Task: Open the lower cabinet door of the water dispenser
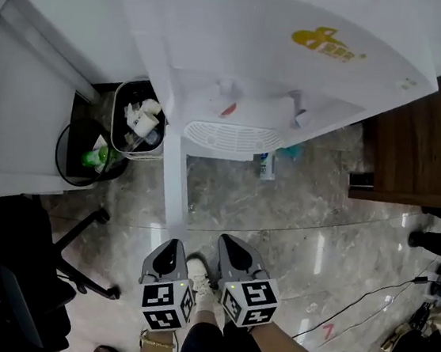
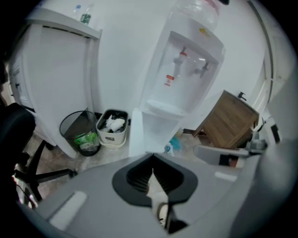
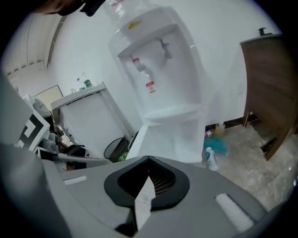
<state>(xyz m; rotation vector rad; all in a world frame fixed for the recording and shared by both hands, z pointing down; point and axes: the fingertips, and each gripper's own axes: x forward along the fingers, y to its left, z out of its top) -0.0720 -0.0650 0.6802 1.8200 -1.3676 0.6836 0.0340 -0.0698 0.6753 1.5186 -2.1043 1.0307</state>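
1. A black mesh basket (image 1: 79, 154) and a white waste bin (image 1: 138, 121) are noted at the left, beside the water dispenser (image 1: 284, 51).
2. The lower cabinet door (image 1: 173, 181) is found swung open, standing out from the dispenser's base.
3. The left gripper (image 1: 170, 246) is held clenched and empty, near the door's free edge but apart from it.
4. The right gripper (image 1: 232, 244), just beside it, is likewise clenched on nothing.
5. A wooden cabinet (image 1: 414, 155) is recorded at the right.
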